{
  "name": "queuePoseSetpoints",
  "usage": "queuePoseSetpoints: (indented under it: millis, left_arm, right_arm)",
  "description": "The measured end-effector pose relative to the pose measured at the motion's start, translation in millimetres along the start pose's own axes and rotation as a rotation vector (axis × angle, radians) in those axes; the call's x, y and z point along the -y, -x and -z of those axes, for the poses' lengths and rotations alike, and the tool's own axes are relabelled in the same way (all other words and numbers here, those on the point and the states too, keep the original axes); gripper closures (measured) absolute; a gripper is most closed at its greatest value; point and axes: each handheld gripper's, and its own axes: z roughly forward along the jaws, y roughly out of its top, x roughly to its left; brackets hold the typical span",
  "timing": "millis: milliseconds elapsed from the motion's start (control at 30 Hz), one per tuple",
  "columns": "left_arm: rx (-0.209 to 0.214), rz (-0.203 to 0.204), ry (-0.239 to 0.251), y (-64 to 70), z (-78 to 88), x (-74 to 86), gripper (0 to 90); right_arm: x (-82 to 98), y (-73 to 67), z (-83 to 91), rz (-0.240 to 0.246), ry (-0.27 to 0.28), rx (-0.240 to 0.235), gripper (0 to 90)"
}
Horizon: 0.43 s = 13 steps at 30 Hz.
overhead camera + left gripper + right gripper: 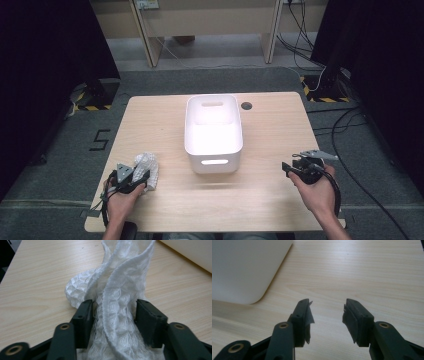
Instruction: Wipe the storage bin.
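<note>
Left gripper view: a white mesh cloth (117, 297) lies bunched on the table (37, 277), a ridged fold of it running up between the two black jaws of the left gripper (113, 320). The jaws stand wide apart with the cloth filling the gap between them; whether the pads press on the fabric cannot be told.

High view: the cloth (146, 170) sits at the near left corner of the wooden table (165, 120), with the left gripper (134, 180) set over its near edge and the person's left hand (120, 197) behind it. A white plastic bin (213, 134) stands at the table's middle, well apart from the cloth, handle slots in its near and far walls.

The right gripper (290, 169) is held above the near right part of the table by the right hand (315, 192). Right gripper view: the right gripper (327, 315) has its jaws parted with nothing between them, bare wood beneath, and a rounded corner of the bin (244, 270) at upper left.
</note>
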Motion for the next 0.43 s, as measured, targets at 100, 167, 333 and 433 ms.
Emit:
queuePoseSetpoints:
  millis: [100, 167, 333, 433]
  left_arm:
    - [-0.002, -0.018, 0.013, 3.0, 3.7, 0.5, 36.9]
    - [-0.003, -0.037, 0.026, 5.3, 8.0, 0.2, 32.4]
    - [0.014, -0.054, 0.094, 7.5, 23.9, -6.2, 26.0]
    - [0.022, -0.027, 0.128, 5.0, 34.4, -9.7, 23.0]
  right_arm:
    - [1.0, 0.3, -2.8, -0.002, -0.007, -0.008, 55.4]
    - [1.6, 0.0, -3.7, -0.003, -0.004, -0.013, 55.4]
    - [2.4, -0.3, -4.4, -0.007, 0.006, -0.016, 55.4]
    - [2.6, -0.4, -5.2, -0.006, 0.007, -0.016, 55.4]
